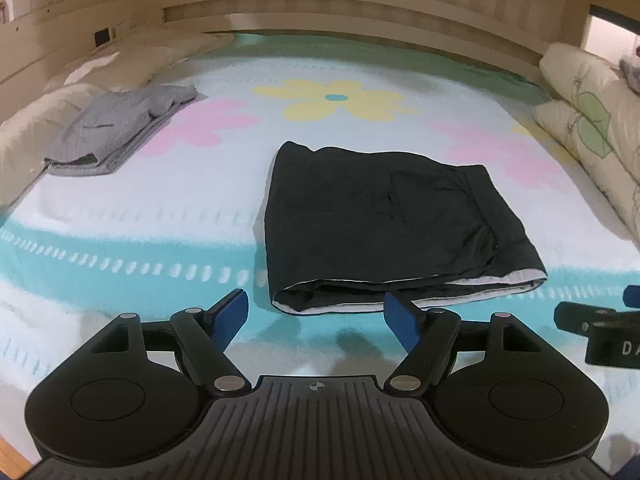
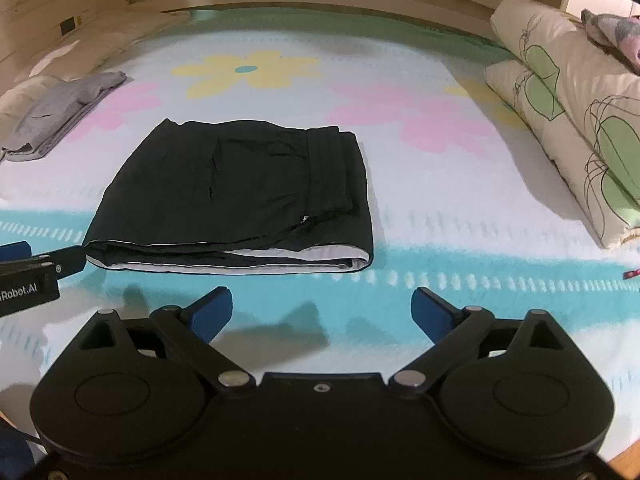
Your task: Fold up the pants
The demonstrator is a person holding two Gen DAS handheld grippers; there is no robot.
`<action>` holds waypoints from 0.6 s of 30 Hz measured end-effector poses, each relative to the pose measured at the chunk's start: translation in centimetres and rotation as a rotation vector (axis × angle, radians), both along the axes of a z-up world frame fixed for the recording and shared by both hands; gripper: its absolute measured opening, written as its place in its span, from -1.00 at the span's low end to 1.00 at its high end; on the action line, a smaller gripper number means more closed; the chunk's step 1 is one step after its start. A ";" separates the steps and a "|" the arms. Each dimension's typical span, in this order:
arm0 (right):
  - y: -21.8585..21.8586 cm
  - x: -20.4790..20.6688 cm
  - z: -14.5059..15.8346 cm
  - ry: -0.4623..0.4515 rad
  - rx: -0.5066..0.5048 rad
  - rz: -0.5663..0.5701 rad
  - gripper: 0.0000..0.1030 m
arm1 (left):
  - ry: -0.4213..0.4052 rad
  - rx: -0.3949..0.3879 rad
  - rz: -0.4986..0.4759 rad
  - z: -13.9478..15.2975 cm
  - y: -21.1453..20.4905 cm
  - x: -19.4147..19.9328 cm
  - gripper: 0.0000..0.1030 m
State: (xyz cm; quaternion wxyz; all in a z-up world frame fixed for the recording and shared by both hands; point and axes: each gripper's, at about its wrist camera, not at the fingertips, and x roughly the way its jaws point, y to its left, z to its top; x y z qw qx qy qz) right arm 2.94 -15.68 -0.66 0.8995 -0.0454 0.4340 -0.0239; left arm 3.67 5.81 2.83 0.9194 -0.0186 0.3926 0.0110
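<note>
Black pants [image 1: 384, 220] lie folded into a flat rectangle on the flowered blanket [image 1: 160, 216], white lining showing along the near edge. They also show in the right wrist view [image 2: 236, 196]. My left gripper [image 1: 316, 312] is open and empty, just in front of the pants' near edge. My right gripper [image 2: 322, 308] is open and empty, a little back from the pants' near right corner. The right gripper's body shows at the left wrist view's right edge [image 1: 600, 328]; the left gripper's body shows at the right wrist view's left edge [image 2: 28, 276].
A folded grey garment [image 1: 120, 128] lies at the far left of the bed, also in the right wrist view [image 2: 60, 116]. Stacked cream pillows with green leaves [image 2: 572, 116] line the right side. A wooden headboard [image 1: 320, 4] runs along the back.
</note>
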 end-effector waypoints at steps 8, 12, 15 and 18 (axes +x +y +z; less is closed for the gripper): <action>-0.6 -0.1 0.0 0.013 0.020 -0.020 0.88 | -0.007 0.045 -0.015 0.1 -0.3 -0.2 0.43; -0.9 -0.1 0.0 0.015 0.032 -0.028 0.88 | -0.007 0.056 -0.014 0.0 -0.4 -0.1 0.43; -1.1 -0.1 0.0 0.016 0.036 -0.031 0.88 | -0.006 0.066 -0.015 -0.1 -0.4 -0.1 0.43; -1.2 -0.1 0.0 0.018 0.042 -0.031 0.88 | -0.008 0.080 -0.015 -0.1 -0.5 -0.1 0.43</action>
